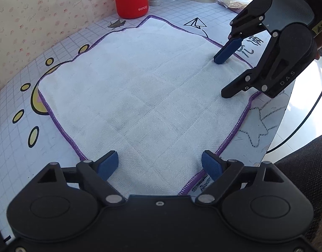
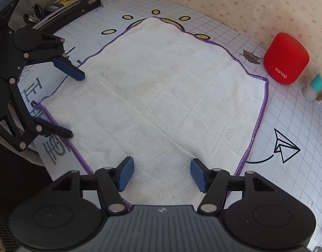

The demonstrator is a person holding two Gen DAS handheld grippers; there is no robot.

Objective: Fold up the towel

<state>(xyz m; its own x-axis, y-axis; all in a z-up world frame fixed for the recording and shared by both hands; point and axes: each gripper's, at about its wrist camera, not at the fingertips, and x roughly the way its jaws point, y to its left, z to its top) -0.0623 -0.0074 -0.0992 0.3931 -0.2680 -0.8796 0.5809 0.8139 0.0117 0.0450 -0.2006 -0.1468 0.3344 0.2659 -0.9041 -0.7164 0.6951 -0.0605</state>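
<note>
Over the near-left corner of the white woven towel with purple stitched edging [image 1: 139, 96], the left gripper [image 1: 159, 164] hangs with its blue-padded fingers spread wide and nothing between them. The towel lies flat and fully spread, one layer, on the grid-printed cartoon table cover [image 1: 62, 48], old crease lines showing but no fold made. To the right, the right gripper [image 2: 162, 175] is likewise wide apart and empty over its own corner. By my judgement the folding has not begun; every fold is left.
</note>
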